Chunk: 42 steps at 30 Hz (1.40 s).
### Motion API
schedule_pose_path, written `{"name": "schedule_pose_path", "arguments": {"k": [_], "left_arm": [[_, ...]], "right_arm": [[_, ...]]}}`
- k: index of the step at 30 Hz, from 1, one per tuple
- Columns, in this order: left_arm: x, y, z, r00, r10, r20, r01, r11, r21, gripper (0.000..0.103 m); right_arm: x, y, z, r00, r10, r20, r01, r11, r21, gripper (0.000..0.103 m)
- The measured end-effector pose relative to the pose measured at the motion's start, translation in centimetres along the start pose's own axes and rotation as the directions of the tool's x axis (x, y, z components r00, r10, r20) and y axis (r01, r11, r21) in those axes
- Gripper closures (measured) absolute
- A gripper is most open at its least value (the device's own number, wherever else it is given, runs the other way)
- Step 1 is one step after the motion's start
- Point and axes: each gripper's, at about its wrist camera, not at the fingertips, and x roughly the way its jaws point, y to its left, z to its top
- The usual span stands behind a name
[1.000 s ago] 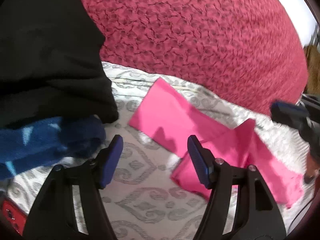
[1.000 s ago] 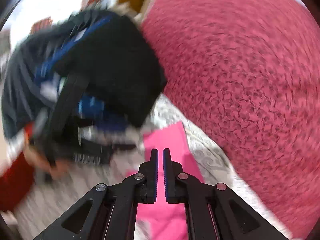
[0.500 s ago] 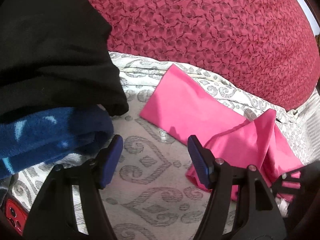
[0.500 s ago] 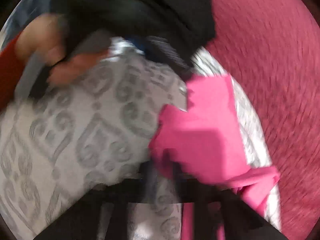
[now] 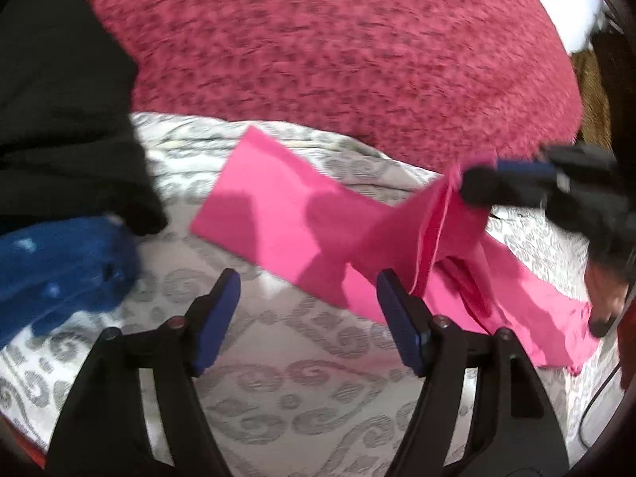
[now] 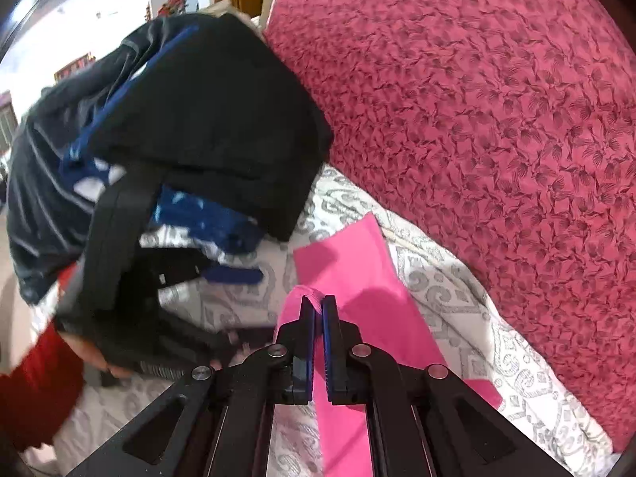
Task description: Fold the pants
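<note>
Open room is mostly the patterned bedsheet (image 5: pixel 302 381) right under the left gripper (image 5: pixel 306 298), whose fingers are spread wide over bare sheet with nothing between them. Off to its left side a blue fleece item (image 5: pixel 59 262) and a black clothes pile (image 5: pixel 67 119) crowd in, so that side is tight. Far edge of the bed is walled off by the big red blanket (image 5: pixel 338 51). The pink pants (image 5: pixel 286 218) cut across the middle toward the right side, with one fold pulled up by the right gripper (image 6: pixel 317 304), clamped on it.
</note>
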Motion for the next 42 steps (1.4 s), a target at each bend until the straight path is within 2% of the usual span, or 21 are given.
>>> {"name": "schedule_pose_path", "arguments": {"k": [4,5,7,10,12,17,20,21,22,23,24,26,30,32,35,36,39,42], "left_arm": [[0.2,-0.9,0.2,1.000,-0.013,0.016,0.013,1.000,0.024,0.031],[-0.2,-0.9,0.3,0.999,-0.028,0.028,0.027,0.999,0.026,0.031],[-1.4,-1.2,0.3,0.994,-0.083,0.069,0.081,0.996,0.033,0.031],[-3.3,-1.6,0.3,0.976,-0.177,0.124,0.171,0.984,0.050,0.031],[-4.1,-1.9,0.3,0.967,-0.212,0.139,0.204,0.977,0.066,0.031],[-4.2,-3.8,0.1,0.971,-0.205,0.125,0.188,0.973,0.137,0.031],[-3.4,-4.7,0.5,0.982,-0.142,0.124,0.121,0.979,0.166,0.031],[-3.2,-4.7,0.9,0.986,-0.105,0.133,0.085,0.985,0.149,0.041],[-2.9,-4.3,1.3,0.986,-0.097,0.136,0.080,0.989,0.123,0.055],[-2.9,-3.8,1.6,0.986,-0.104,0.132,0.093,0.992,0.087,0.096],[-2.6,-2.7,2.2,0.986,-0.112,0.121,0.112,0.994,0.007,0.099],[-2.8,-1.1,2.8,0.982,-0.103,0.161,0.116,0.990,-0.074,0.100],[-3.9,2.1,3.8,0.964,-0.147,0.221,0.196,0.956,-0.218,0.100],[-3.5,2.4,4.2,0.972,-0.099,0.214,0.150,0.961,-0.234,0.099],[-1.1,2.6,4.1,0.991,0.013,0.133,0.021,0.968,-0.248,0.099],[0.3,3.0,3.8,0.994,0.069,0.086,-0.045,0.966,-0.253,0.099],[2.7,4.3,2.9,0.987,0.161,-0.012,-0.158,0.950,-0.270,0.097],[3.4,6.0,2.3,0.981,0.187,-0.052,-0.194,0.928,-0.319,0.093]], "right_arm": [[-1.3,0.2,0.7,0.999,0.011,0.031,-0.010,1.000,-0.007,0.100],[-1.5,0.2,0.9,0.998,-0.019,0.060,0.019,1.000,-0.005,0.100],[-2.1,0.2,1.4,0.997,-0.027,0.066,0.028,0.999,-0.016,0.100],[-2.7,0.2,1.8,0.996,-0.032,0.077,0.033,0.999,-0.013,0.100],[-3.0,0.1,2.1,0.995,-0.035,0.089,0.036,0.999,-0.014,0.100],[-2.6,-0.2,2.8,0.994,-0.036,0.098,0.037,0.999,-0.005,0.100],[-2.3,-0.4,3.3,0.994,-0.025,0.108,0.026,1.000,-0.004,0.100],[-2.2,-0.4,3.4,0.992,-0.031,0.125,0.032,0.999,-0.010,0.100],[-2.1,-0.4,3.6,0.991,-0.025,0.130,0.026,1.000,-0.007,0.100],[-2.0,-0.5,3.8,0.991,-0.022,0.133,0.023,1.000,-0.006,0.100],[-2.0,-0.6,4.1,0.990,-0.020,0.138,0.021,1.000,-0.002,0.100],[-1.9,-0.8,4.6,0.988,-0.023,0.150,0.022,1.000,0.003,0.100],[-1.2,-2.4,5.8,0.983,-0.030,0.179,0.022,0.999,0.043,0.100],[0.0,-3.3,6.5,0.983,-0.043,0.177,0.031,0.997,0.071,0.100],[3.3,-4.1,7.6,0.989,-0.057,0.136,0.045,0.995,0.090,0.100],[5.0,-4.2,7.9,0.992,-0.064,0.110,0.054,0.995,0.089,0.100],[9.0,-4.3,8.3,0.992,-0.122,0.037,0.118,0.988,0.099,0.100],[11.1,-4.8,8.0,0.984,-0.179,-0.020,0.180,0.974,0.135,0.094]]}}
